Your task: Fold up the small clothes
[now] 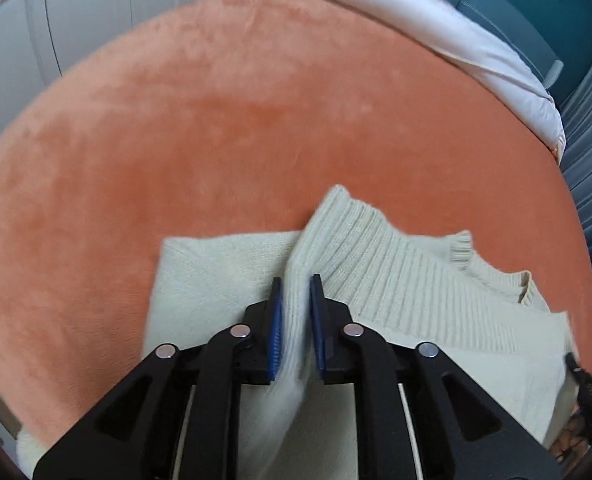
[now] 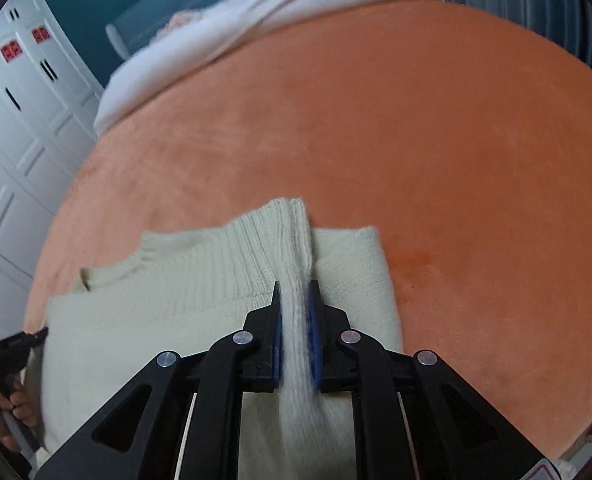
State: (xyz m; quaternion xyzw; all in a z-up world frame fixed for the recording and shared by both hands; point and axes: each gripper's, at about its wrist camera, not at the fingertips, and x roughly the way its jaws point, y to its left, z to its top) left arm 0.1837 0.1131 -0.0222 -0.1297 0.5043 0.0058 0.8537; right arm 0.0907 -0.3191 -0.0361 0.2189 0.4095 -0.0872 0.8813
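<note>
Both pairs of jaws are clamped on pinched-up ridges of the cream knit sweater (image 1: 396, 280): the left gripper (image 1: 296, 304) grips a fold running toward twelve o'clock in its view, with the ribbed band fanning off to two o'clock, while the right gripper (image 2: 294, 308) squeezes a similar ridge with ribbing spreading toward ten o'clock. That sweater lies on an orange plush blanket (image 2: 416, 140), at the six o'clock edge of each view. White bedding (image 2: 255, 12) lies beyond the blanket at twelve o'clock.
</note>
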